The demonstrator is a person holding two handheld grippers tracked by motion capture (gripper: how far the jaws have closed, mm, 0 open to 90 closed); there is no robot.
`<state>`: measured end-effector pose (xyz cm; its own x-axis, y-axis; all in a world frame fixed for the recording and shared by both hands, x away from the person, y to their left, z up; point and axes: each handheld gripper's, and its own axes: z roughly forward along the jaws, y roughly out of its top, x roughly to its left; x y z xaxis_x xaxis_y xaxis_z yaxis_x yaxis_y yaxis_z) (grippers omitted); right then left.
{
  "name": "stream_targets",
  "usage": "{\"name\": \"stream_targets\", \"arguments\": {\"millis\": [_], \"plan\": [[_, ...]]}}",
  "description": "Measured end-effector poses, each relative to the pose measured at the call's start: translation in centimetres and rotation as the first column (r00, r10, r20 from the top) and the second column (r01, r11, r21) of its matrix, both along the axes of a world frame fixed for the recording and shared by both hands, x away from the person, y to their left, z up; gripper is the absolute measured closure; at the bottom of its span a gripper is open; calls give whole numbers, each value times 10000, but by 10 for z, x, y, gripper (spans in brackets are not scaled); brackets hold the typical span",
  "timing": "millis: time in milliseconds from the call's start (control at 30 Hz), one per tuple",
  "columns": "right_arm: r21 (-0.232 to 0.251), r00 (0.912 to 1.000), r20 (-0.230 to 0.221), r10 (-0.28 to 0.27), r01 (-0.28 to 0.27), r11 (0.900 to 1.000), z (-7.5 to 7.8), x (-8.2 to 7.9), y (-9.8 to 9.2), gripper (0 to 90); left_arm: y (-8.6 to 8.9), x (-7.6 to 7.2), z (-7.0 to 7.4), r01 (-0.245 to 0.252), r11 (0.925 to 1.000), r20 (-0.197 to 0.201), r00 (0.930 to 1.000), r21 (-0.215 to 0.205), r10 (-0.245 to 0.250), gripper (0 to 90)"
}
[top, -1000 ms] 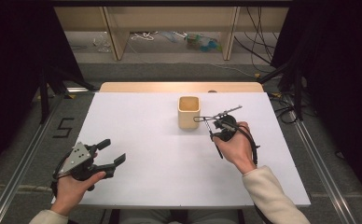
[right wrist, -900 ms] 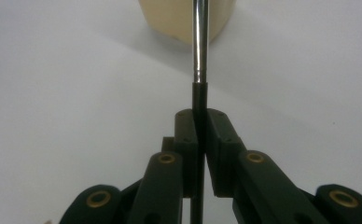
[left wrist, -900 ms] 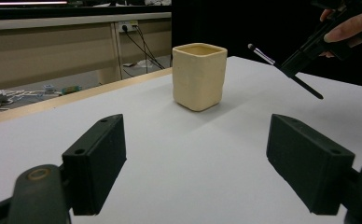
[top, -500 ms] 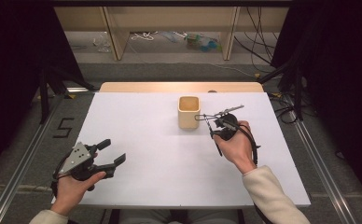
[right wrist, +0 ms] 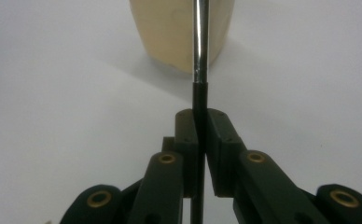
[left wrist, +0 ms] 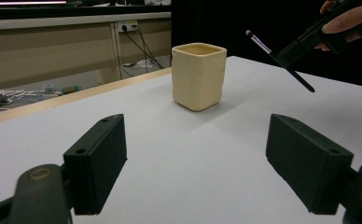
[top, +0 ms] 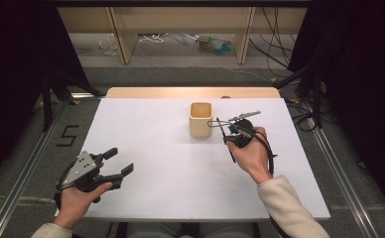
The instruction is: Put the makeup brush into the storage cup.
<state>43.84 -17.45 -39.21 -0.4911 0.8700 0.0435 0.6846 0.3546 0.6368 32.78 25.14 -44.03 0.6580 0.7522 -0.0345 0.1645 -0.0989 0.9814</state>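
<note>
The right gripper (top: 224, 130) pinches a thin brush (right wrist: 199, 46) between its pressed jaws, just right of the cup (top: 201, 119) at the table's (top: 146, 124) far middle. The left gripper (top: 118, 161), near left, has its jaws spread with nothing between them.

White table top (top: 170, 163) with a wooden strip (top: 190, 92) along its far edge. Grey floor marked with a black "5" (top: 66, 135). Metal rails (top: 347, 186) either side. Wooden shelf legs (top: 123, 42) behind, with loose cables (top: 275, 49) and clutter (top: 213, 43).
</note>
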Motion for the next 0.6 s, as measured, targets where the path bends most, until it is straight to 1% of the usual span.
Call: {"name": "stream_targets", "arguments": {"millis": [67,300,333,400,467,500,533,600], "plan": [[19,10000,11,84,-84,10000,0,0,0,842,0,0,0,5,10000,0,10000,-8,-5,201],[45,9998,172,-23,23,10000,1,1,1,842,0,0,0,25,10000,7,10000,-21,-25,202],[84,9999,135,11,-12,10000,1,1,1,842,0,0,0,31,10000,-16,10000,-55,-31,202],[101,9998,182,-12,10,9999,1,1,1,842,0,0,0,38,10000,10,10000,2,-38,202],[161,9997,153,-172,169,9997,2,0,2,842,0,0,0,17,10000,-17,10000,-43,-17,202],[192,9997,160,-160,156,9997,3,0,2,842,0,0,0,6,10000,-10,10000,-32,-6,202],[203,9993,358,-114,107,9997,3,1,2,842,0,0,0,10,10000,-8,10000,-23,-10,202],[212,9988,487,-81,70,9997,4,1,2,842,0,0,0,21,10000,-6,10000,-18,-21,202]]}}
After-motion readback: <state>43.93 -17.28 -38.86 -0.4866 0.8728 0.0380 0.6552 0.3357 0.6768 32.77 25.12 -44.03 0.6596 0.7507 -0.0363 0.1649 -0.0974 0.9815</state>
